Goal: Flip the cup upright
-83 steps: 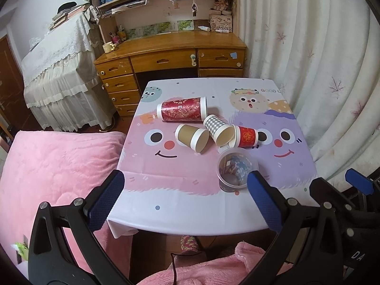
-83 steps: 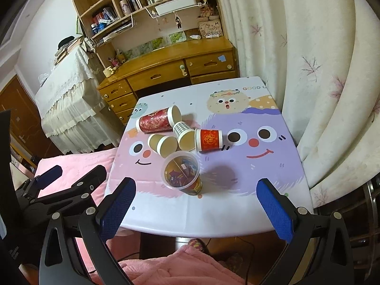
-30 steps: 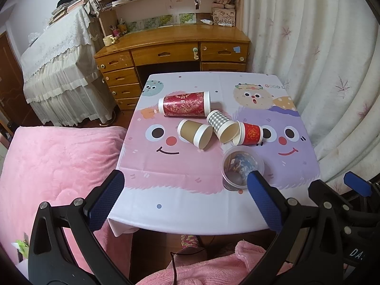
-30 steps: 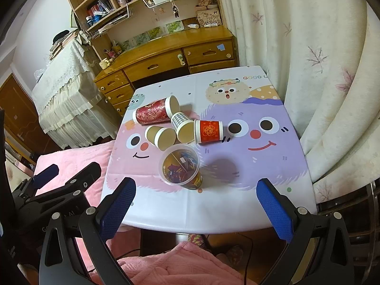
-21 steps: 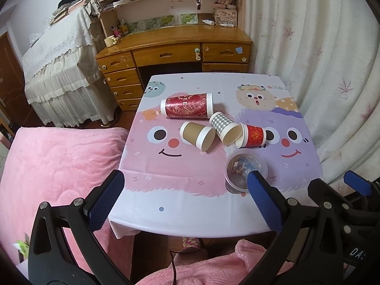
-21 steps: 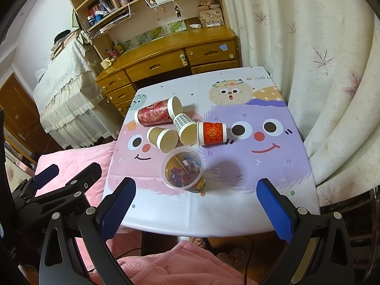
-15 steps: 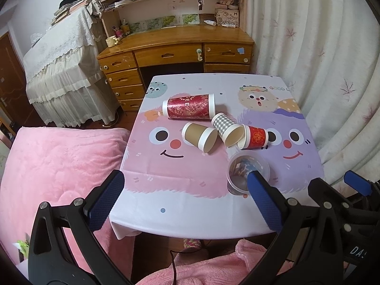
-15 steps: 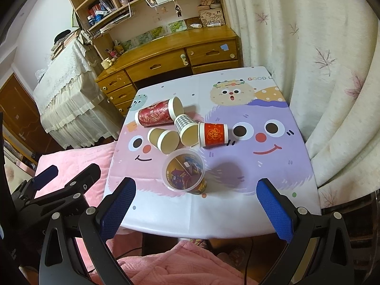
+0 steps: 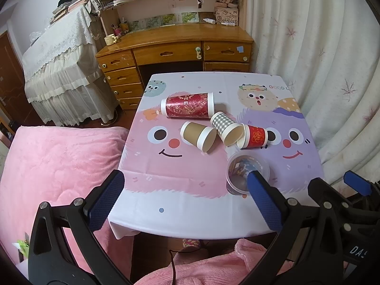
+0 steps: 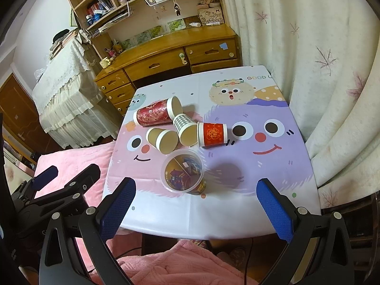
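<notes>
Four paper cups (image 10: 212, 134) lie tipped in a cluster mid-table (image 10: 273, 204), touching; a clear cup (image 10: 182, 174) stands upright just nearer you. Bare cloth lies to the right, bordered by curtain (image 10: 332, 95). Your left gripper (image 9: 185, 199) and right gripper (image 10: 194, 204) hover over the near edge, jaws spread wide, holding nothing.

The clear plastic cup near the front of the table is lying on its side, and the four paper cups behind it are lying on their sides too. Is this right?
Not quite. The clear plastic cup stands upright with its open mouth up, as the right wrist view shows. The rest holds: the tall red cup, brown cup, checked cup and small red cup all lie on their sides on the table.
</notes>
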